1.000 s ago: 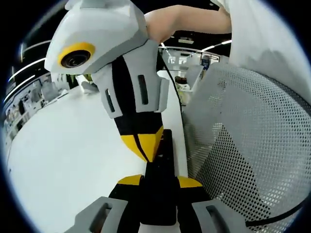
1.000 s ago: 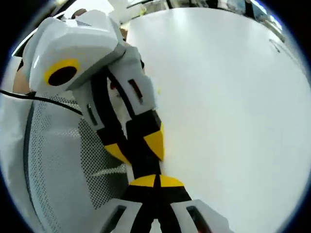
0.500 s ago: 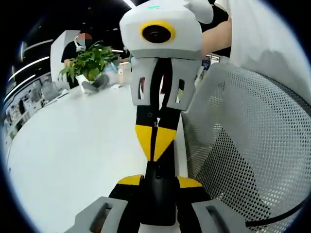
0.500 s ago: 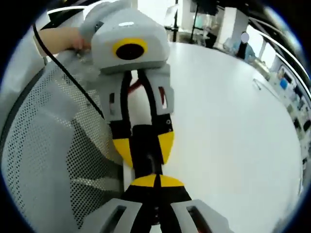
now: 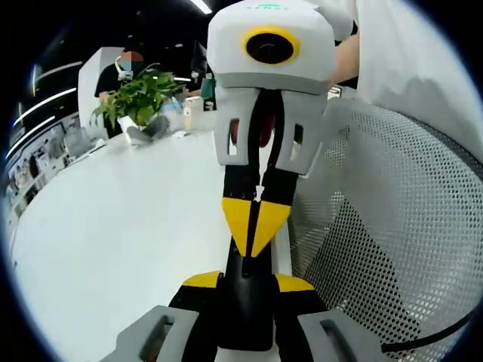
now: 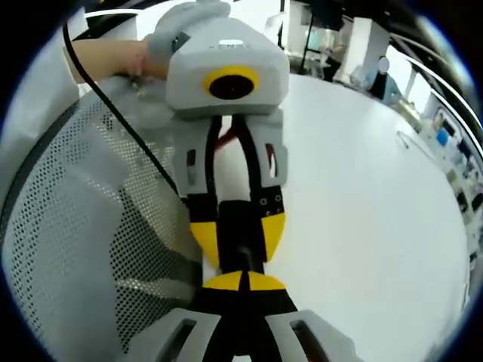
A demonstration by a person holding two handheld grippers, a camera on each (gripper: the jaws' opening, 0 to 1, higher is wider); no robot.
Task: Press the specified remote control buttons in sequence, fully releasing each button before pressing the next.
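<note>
Two hand-held grippers meet tip to tip — left hand-held gripper (image 5: pixel 247 280) clenched on the remote (image 5: pixel 245 302), right hand-held gripper (image 6: pixel 243 280) closed.

Swung from a slant a second ago to head-on: right gripper (image 5: pixel 256 245), tips closed, now on the remote control (image 5: pixel 245 302).

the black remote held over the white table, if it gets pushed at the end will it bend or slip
The black remote looks like a rigid slab, so it probably won't bend. The left hand-held gripper clamps both sides, likely limiting slip. The right hand-held gripper pushes its free end, so it may pivot slightly.
</note>
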